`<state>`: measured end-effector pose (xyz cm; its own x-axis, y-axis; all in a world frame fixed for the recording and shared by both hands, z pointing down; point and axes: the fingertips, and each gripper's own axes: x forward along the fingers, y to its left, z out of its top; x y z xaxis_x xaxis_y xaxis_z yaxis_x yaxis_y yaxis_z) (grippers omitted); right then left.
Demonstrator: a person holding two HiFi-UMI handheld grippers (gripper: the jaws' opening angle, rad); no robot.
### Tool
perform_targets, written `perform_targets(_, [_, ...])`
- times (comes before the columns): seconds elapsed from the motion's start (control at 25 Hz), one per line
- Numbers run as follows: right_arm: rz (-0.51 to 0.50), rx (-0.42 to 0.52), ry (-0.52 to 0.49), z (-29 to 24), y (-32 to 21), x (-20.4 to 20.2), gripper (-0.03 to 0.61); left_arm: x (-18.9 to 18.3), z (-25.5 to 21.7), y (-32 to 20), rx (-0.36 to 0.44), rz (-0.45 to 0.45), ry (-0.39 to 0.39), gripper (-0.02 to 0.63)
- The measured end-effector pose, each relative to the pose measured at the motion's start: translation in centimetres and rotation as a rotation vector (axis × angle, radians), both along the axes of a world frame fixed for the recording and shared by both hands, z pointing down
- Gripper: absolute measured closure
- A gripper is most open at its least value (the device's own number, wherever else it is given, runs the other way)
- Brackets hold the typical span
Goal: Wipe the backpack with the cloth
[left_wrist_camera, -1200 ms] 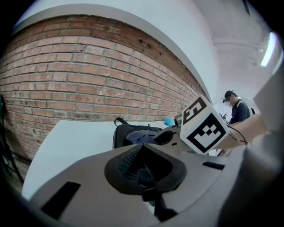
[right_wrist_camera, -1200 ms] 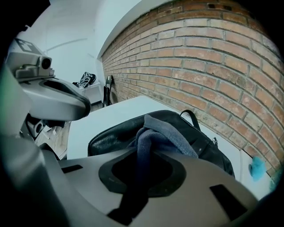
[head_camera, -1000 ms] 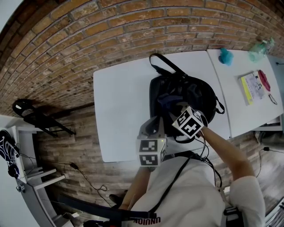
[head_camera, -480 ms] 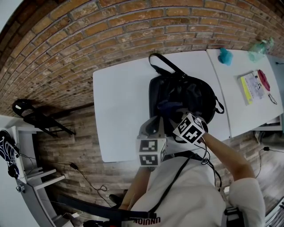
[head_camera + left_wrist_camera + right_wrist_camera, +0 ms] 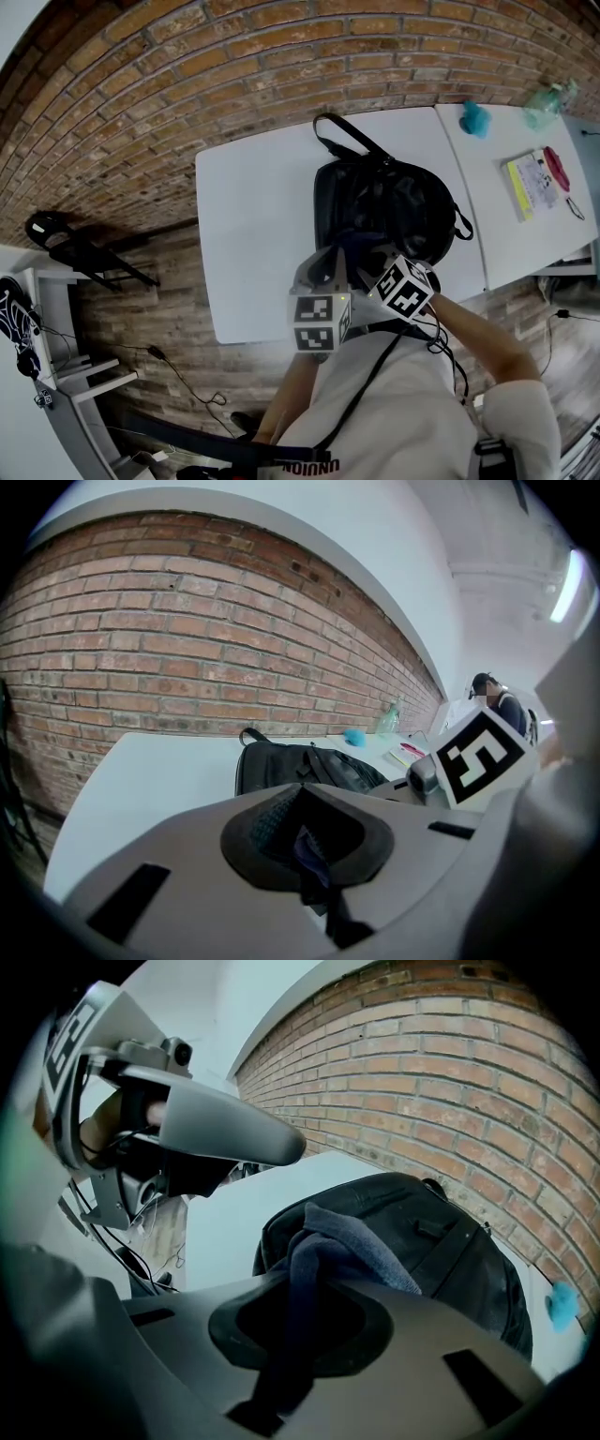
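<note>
The black backpack (image 5: 384, 211) lies flat on the white table (image 5: 253, 234) with its carry handle towards the brick wall (image 5: 234, 75). The right tool (image 5: 300, 1326) is clamped on the dark blue-grey cloth (image 5: 352, 1241). The cloth runs up out of the jaws and bunches in a fold on the near end of the backpack, touching its black fabric. The left tool (image 5: 309, 841) sits just beside it at the table's near edge, jaws drawn close together with a thin strip of fabric (image 5: 314, 855), dark and bluish, pinched between them. Whether that strip belongs to the cloth or the bag cannot be told. Each tool carries a cube of black-and-white square markers, which are coded patterns rather than letters. No brand or label can be read on the backpack itself. Dark print runs across the hem of the person's white shirt (image 5: 305, 466), upside down to the camera and too broken to read with certainty. A second white table (image 5: 497, 216) stands touching the first on the right. It holds a teal object (image 5: 476, 118), a pale green bottle (image 5: 548, 101), a pink item (image 5: 558, 169) and a yellow-edged booklet (image 5: 530, 186) whose printing is too small to make out.
</note>
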<state>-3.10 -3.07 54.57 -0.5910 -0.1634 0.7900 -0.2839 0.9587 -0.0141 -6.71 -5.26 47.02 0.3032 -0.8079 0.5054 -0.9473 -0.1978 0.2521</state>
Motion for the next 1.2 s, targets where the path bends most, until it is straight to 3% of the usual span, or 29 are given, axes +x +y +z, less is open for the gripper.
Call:
perform_targets(0.64, [0.012, -0.058, -0.020, -0.1, 0.7, 0.4, 0.540, -0.4, 0.0, 0.1, 0.003, -0.010, 0.004, 0.609])
perform_targets(0.92, [0.014, 0.060, -0.087, -3.8, -3.8, -0.8, 0.540, -1.1, -0.1, 0.2, 0.004, -0.023, 0.011, 0.609])
perform_targets(1.2, [0.090, 0.162, -0.129, -6.7, -11.2, -2.9, 0.540, -1.5, -0.1, 0.2, 0.001, -0.029, 0.010, 0.609])
